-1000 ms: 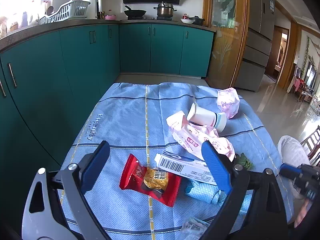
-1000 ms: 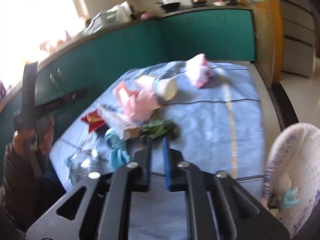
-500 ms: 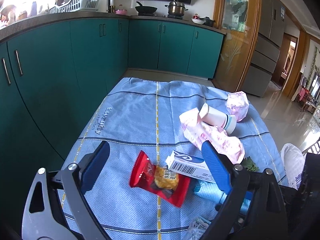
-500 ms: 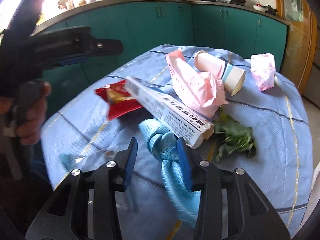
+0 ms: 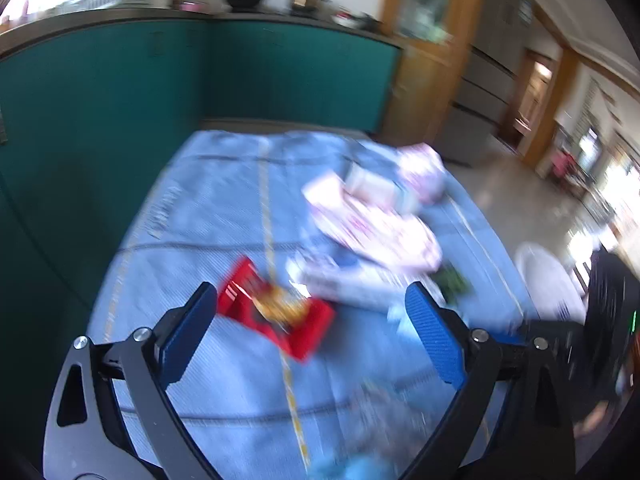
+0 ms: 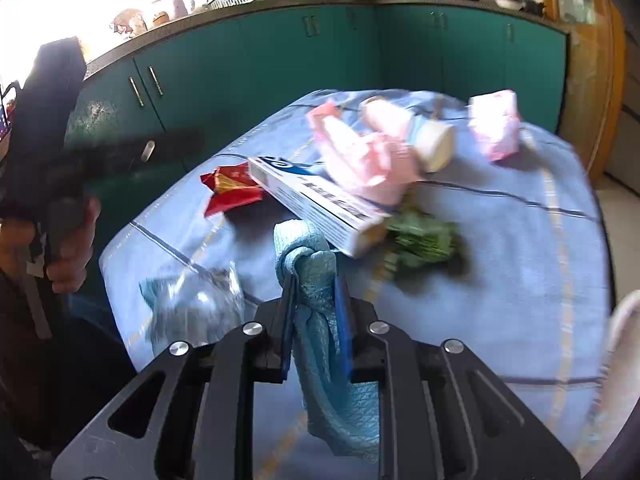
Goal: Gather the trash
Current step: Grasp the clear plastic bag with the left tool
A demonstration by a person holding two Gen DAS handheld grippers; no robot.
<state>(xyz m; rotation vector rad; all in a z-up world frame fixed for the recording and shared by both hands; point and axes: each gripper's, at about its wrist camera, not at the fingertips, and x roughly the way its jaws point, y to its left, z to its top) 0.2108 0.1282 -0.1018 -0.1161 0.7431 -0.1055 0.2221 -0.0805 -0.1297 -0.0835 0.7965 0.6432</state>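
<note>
Step in hand, as judged: first pickup, knotted blue cloth (image 6: pixel 316 276). The cloth is pinched between the jaws of the right gripper (image 6: pixel 314 280), just below its knot, with its tail hanging down over the gripper body; whether it is clear of the tabletop (image 6: pixel 520 248) cannot be told. The knot sits just beside, possibly touching, the near end of the long white box (image 6: pixel 316 204), which lies across the red snack wrapper (image 6: pixel 230 190) and against the pink wrapper (image 6: pixel 360 152). Further back a paper cup (image 6: pixel 424 136) is lying on its side and a pink packet (image 6: pixel 496 124) is set apart; green leaves (image 6: pixel 424 236) lie just right of the box end, and crumpled clear plastic (image 6: pixel 196 300) near the front edge. The left gripper (image 5: pixel 308 332) is held above the red wrapper with jaws spread wide and nothing between them; that view is motion-blurred. A white bag (image 5: pixel 548 284) is seen off the tabletop's right edge, probably the trash target. Next move calls for lifting the cloth without dragging the box, then carrying it right to the bag. The red wrapper looks the likely left-side pick.
</note>
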